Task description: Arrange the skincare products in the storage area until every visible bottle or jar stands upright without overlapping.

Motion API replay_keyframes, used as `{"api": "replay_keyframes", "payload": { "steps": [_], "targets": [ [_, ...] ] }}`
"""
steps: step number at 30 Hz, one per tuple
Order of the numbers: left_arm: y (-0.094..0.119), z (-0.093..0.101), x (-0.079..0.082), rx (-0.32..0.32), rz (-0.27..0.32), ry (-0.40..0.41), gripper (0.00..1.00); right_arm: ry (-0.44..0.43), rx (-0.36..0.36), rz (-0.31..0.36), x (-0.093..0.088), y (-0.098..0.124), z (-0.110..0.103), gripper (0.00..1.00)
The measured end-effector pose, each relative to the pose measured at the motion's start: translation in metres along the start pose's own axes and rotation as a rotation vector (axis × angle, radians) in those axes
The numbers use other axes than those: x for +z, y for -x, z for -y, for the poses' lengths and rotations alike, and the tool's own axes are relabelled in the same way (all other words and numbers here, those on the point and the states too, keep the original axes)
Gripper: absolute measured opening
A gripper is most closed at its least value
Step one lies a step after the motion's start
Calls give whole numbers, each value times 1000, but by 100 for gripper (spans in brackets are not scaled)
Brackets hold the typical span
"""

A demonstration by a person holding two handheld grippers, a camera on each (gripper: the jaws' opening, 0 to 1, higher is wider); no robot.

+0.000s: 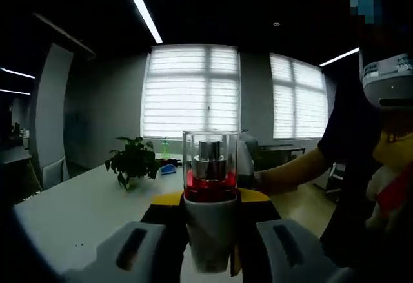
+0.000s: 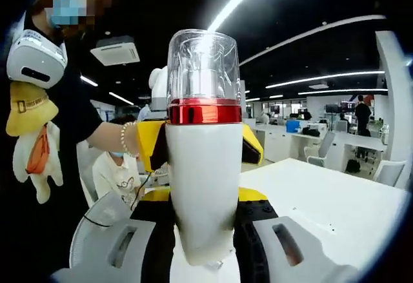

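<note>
Right gripper view has the bottle (image 2: pixel 204 167) upright between both tools, the right tool (image 2: pixel 205 247) clenched low on it and the left tool (image 1: pixel 211 251) clenched on it too, lifted above the table (image 2: pixel 322 199), so I judge a handover underway, next calling for one release.

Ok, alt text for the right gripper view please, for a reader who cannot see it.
A white bottle with a red band and clear cap stands upright between the right tongs, held from behind by yellow-padded tongs. A person in a dark top stands at left, beside a white table in an office.
</note>
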State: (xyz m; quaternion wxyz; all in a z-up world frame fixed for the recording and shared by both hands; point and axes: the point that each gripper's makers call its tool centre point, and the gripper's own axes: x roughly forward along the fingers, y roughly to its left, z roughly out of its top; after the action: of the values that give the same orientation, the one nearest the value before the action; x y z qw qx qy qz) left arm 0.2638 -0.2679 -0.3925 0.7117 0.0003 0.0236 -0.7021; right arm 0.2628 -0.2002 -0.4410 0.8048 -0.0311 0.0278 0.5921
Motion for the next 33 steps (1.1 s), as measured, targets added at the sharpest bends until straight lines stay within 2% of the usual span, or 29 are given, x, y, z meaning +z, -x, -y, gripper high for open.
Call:
{"api": "replay_keyframes", "payload": {
  "steps": [6, 12, 18, 26, 33],
  "targets": [
    [-13, -8, -30, -21, -46, -11, 24, -7, -44, -42, -33, 2, 11, 34],
    [-19, -15, -61, -10, -78, -19, 24, -17, -66, -96, -69, 2, 28, 34],
    [-22, -32, -94, 1, -122, -24, 24, -24, -79, -135, -98, 0, 39, 34],
    [-21, -39, -134, 20, -171, -27, 24, -26, -83, -213, -145, -6, 53, 34],
    [-29, -34, -162, 16, -204, -41, 24, -6, -90, -289, -179, -5, 60, 34]
  ]
}}
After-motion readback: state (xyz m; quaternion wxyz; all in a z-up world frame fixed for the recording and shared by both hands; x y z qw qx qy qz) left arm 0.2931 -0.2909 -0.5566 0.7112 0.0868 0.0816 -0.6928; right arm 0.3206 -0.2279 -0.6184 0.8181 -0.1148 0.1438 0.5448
